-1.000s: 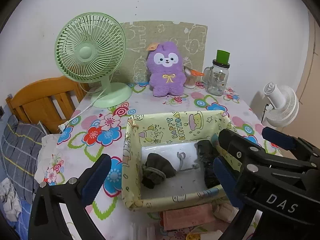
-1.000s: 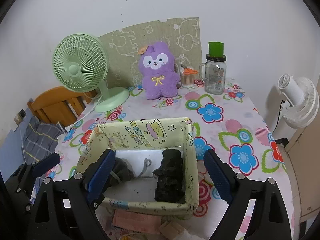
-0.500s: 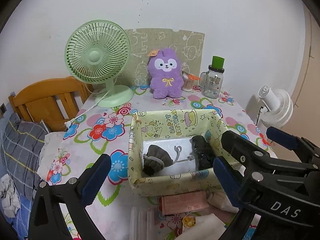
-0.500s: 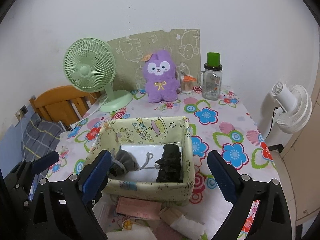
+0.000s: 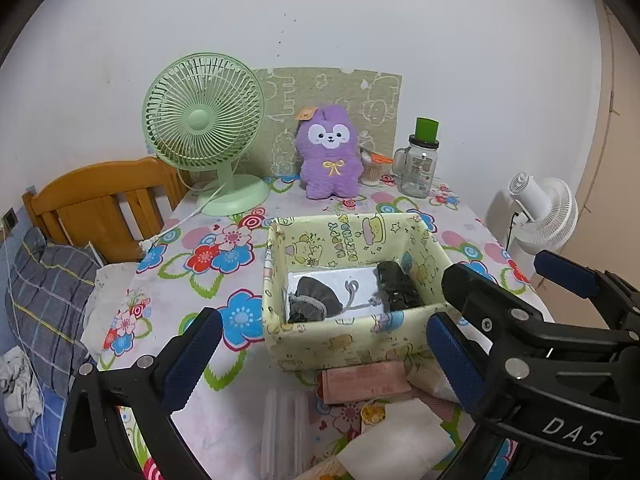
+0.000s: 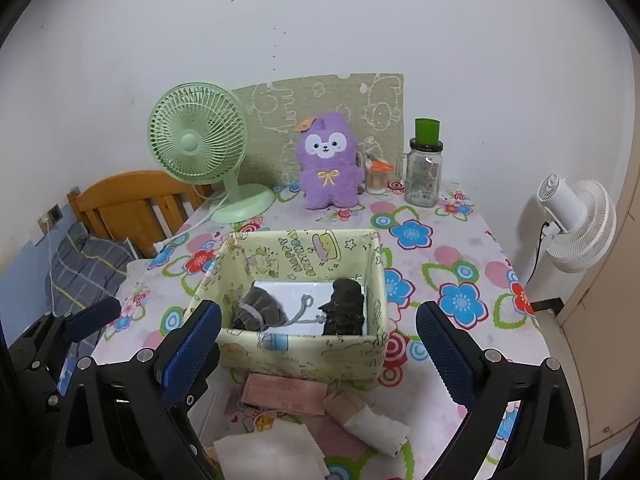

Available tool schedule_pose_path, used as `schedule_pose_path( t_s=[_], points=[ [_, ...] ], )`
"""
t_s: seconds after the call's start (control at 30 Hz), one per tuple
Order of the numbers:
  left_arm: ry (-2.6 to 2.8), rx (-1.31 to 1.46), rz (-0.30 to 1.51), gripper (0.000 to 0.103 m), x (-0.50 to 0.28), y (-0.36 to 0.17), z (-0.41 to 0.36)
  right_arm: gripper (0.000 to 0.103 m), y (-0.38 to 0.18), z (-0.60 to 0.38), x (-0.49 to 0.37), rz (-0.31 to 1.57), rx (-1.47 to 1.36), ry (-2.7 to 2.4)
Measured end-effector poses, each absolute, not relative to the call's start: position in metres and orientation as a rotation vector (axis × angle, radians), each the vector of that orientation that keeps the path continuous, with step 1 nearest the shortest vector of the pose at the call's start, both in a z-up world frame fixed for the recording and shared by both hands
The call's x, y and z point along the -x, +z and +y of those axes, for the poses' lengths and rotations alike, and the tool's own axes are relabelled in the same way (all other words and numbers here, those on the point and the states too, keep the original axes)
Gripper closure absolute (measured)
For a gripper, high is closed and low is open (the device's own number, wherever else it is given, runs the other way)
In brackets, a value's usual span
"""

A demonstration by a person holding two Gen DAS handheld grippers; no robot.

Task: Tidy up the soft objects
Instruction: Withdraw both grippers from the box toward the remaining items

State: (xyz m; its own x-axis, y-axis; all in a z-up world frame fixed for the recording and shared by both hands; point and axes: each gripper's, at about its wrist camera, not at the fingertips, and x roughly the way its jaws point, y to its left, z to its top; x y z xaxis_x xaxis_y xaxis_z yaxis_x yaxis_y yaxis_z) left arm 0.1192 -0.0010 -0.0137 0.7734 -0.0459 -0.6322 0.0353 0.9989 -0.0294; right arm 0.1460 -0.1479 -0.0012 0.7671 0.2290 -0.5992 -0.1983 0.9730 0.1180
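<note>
**Both grippers empty above the fabric bin**

The grey drawstring pouch [image 6: 259,312] and dark rolled cloth [image 6: 345,313] lie inside the fabric bin [image 6: 304,354], corralled. The right gripper [image 6: 318,354] and left gripper [image 5: 324,360] have fingers spread wide, holding nothing, probably freed for the folded cloths [image 6: 276,456] on the surface.

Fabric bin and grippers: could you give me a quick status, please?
Both grippers open, empty. Grey pouch and black bundle in fabric bin. Nothing obstructing.

Inside the pale yellow fabric bin [image 6: 304,354], a grey drawstring pouch [image 6: 260,312] lies slumped at the left, its cord trailing right. A black crumpled cloth [image 6: 346,312] sits against the right wall.
</note>
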Motion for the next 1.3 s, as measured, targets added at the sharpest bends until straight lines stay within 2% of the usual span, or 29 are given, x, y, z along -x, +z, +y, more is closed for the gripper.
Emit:
schedule_pose_path(
  t_s=[1.3],
  points=[
    [-0.071,0.001,0.672,0.000,-0.050,-0.055,-0.002,0.004,-0.037,-0.143,-0.068,0.591,-0.016,0.211]
  ],
)
